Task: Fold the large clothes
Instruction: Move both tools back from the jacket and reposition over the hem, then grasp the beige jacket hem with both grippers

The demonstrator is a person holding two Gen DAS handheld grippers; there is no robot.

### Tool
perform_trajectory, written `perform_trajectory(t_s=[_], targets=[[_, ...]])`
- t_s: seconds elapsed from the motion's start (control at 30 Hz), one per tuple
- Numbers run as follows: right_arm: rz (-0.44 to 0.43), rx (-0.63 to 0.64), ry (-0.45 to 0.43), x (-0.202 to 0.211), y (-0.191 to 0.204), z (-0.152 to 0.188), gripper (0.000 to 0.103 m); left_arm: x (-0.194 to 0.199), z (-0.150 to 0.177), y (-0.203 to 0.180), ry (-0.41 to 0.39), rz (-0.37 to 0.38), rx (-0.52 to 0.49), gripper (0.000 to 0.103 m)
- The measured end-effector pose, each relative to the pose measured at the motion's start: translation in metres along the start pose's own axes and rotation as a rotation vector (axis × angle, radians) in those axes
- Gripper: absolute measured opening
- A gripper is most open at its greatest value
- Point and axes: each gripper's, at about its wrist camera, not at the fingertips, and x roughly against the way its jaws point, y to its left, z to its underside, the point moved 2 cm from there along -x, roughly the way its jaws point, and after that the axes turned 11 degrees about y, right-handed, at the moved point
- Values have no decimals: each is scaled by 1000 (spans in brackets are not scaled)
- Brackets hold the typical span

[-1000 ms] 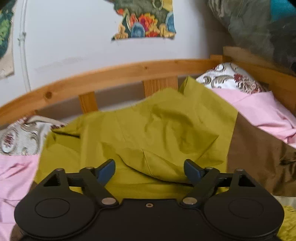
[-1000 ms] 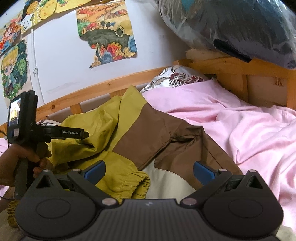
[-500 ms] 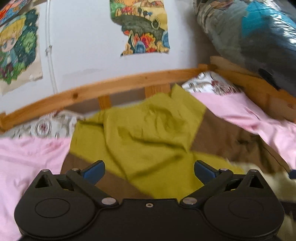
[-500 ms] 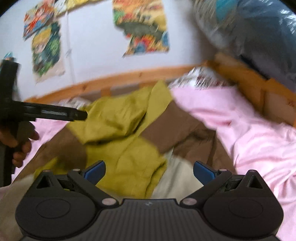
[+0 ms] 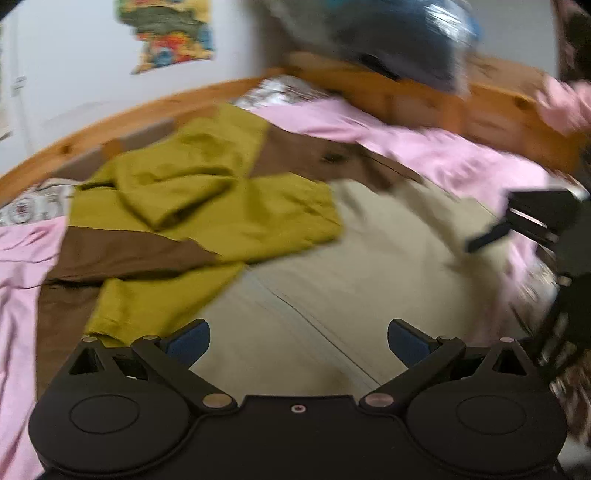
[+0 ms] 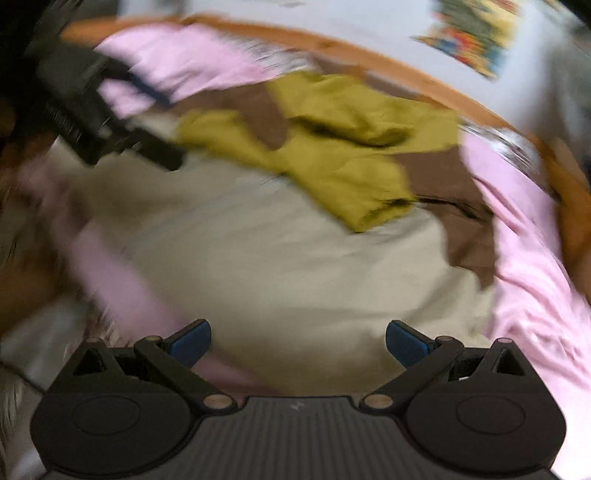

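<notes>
A large jacket in olive-green, brown and beige panels point(image 5: 229, 221) lies spread on a pink bedsheet point(image 5: 424, 147). Its green sleeves are folded over the upper body and the beige lower part point(image 5: 351, 266) lies flat toward me. My left gripper point(image 5: 298, 341) is open and empty above the beige part. My right gripper point(image 6: 298, 341) is open and empty above the same beige panel point(image 6: 288, 266). Each gripper shows in the other's view: the right one at the right edge point(image 5: 524, 221), the left one at the upper left point(image 6: 103, 122). Both views are motion-blurred.
A wooden bed rail point(image 5: 110, 125) curves behind the jacket below a white wall with a colourful poster point(image 5: 173, 33). A dark bagged bundle point(image 5: 388, 37) sits on the headboard at the upper right. Pink sheet point(image 6: 535, 277) surrounds the jacket.
Both grippers have pulled back from the green sleeves toward the jacket's beige lower part and apart to either side. The views swung and blurred. Both stay open and empty.
</notes>
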Motion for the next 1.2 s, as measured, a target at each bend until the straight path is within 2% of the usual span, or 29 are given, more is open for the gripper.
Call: perform_trajectory(t_s=[0.07, 0.17, 0.3, 0.43, 0.57, 0.63, 0.77, 0.9, 1.0, 1.07, 1.13, 1.2], targets=[[5, 68, 7, -7, 15, 0, 103, -3, 6, -7, 15, 19, -26, 102], [31, 94, 31, -20, 25, -4, 103, -8, 14, -15, 41, 44, -36, 102], [52, 39, 34, -23, 19, -4, 103, -13, 22, -18, 67, 74, -36, 102], [108, -18, 26, -20, 1, -2, 103, -16, 28, -23, 89, 52, -81, 102], [183, -25, -46, -10, -6, -3, 102, -20, 30, -28, 116, -13, -125, 102], [210, -46, -103, -4, -10, -6, 100, -21, 30, -26, 118, -3, -117, 102], [183, -180, -199, 7, -27, -10, 93, -22, 28, -22, 126, -2, -85, 101], [115, -288, -239, 5, -46, -14, 82, -28, 24, -21, 136, -28, -86, 98], [92, -352, -258, 2, -60, -16, 78, -30, 22, -14, 133, -22, -86, 95], [82, -391, -269, 1, -69, -15, 78, -32, 20, -9, 130, -32, -106, 91], [74, -419, -275, 0, -71, -14, 78, -32, 18, 0, 135, -61, -112, 82], [64, -445, -279, -2, -75, -15, 75, -33, 17, 13, 151, -87, -96, 78]])
